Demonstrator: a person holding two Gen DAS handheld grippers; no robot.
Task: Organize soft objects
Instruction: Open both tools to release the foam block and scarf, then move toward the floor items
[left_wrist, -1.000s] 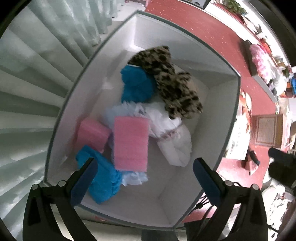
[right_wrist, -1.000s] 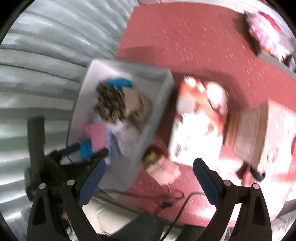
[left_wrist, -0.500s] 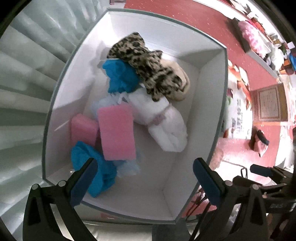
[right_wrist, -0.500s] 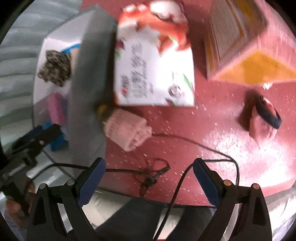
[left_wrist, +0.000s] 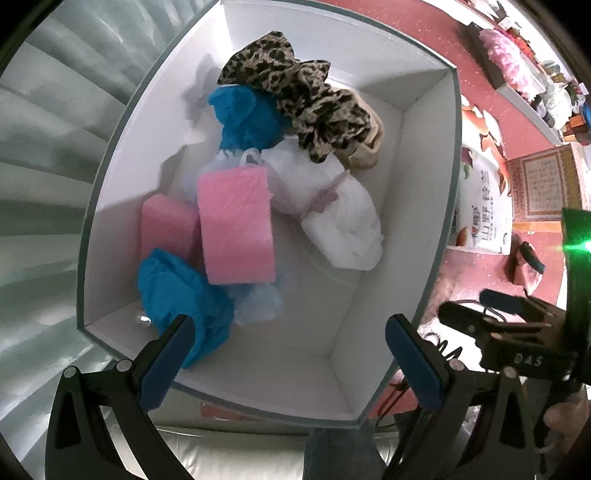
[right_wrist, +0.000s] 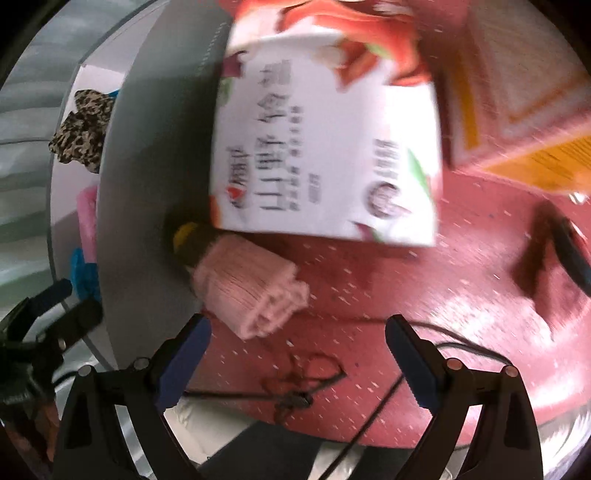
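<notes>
Within a second the right hand-held gripper has swung down from over the white box toward the red floor, wide open and empty; the folded pink cloth lies just ahead of its fingers, likely next. The left hand-held gripper still hovers open, empty, over the box's soft pile.

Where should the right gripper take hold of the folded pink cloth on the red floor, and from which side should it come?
Grip the folded pink cloth across its ribbed middle, coming from above with the open right gripper. It lies flat beside the white box, so a sideways approach seems blocked there, and the free folded end faces the gripper.
</notes>
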